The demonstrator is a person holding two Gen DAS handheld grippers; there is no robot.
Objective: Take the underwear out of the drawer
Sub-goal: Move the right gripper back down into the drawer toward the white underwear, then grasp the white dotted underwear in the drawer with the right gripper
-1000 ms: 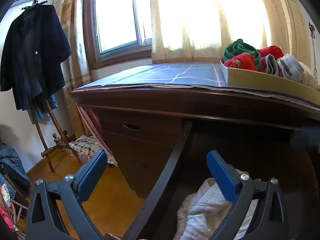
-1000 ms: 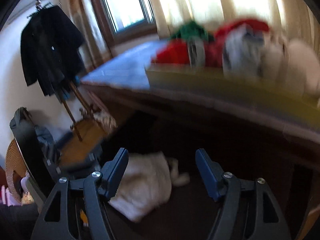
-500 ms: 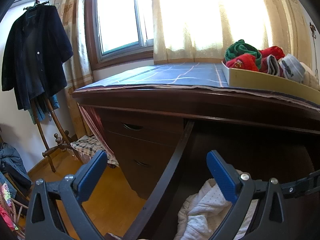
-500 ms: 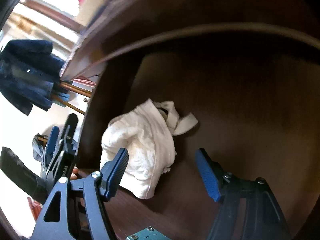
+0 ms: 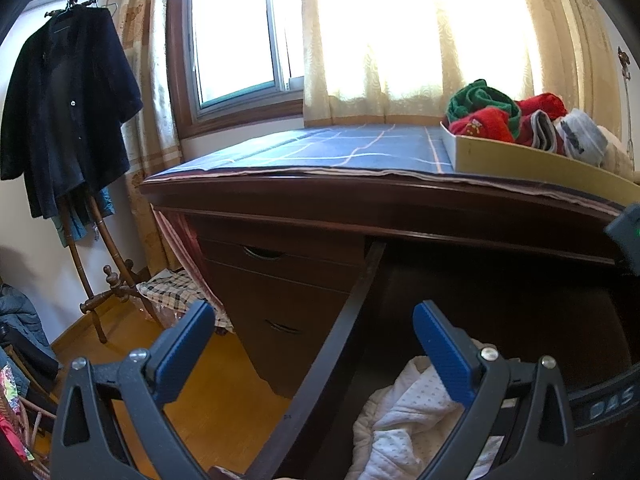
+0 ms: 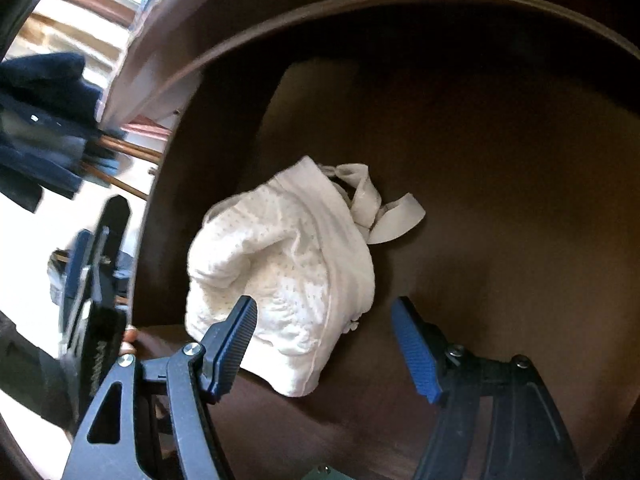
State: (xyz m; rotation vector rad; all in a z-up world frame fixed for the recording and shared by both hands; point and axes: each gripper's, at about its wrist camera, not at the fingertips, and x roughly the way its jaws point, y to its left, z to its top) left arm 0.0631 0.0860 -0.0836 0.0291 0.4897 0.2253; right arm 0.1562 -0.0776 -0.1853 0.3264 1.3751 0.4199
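Left of the desk (image 5: 360,196), a dark coat (image 5: 64,108) hangs on a wooden stand, and the left hand-held gripper (image 5: 312,352) sits at the front of the open drawer (image 5: 344,328) — blue pads spread wide, nothing between them, one pad left of the drawer's side rail and one over its inside. Under that second pad lies the white underwear (image 5: 404,420), bunched on the drawer floor. On the desk top, right of the checked blue cloth (image 5: 340,152), a yellow tray (image 5: 520,160) holds rolled red, green and grey socks. Over to the right wrist view: the right hand-held gripper (image 6: 324,348) points steeply down into the drawer (image 6: 500,160), jaws standing well apart and empty — its left pad is in front of the underwear's (image 6: 280,268) near edge, and whether it touches the fabric cannot be told, the right pad over bare drawer floor. The garment's straps trail toward the drawer's back
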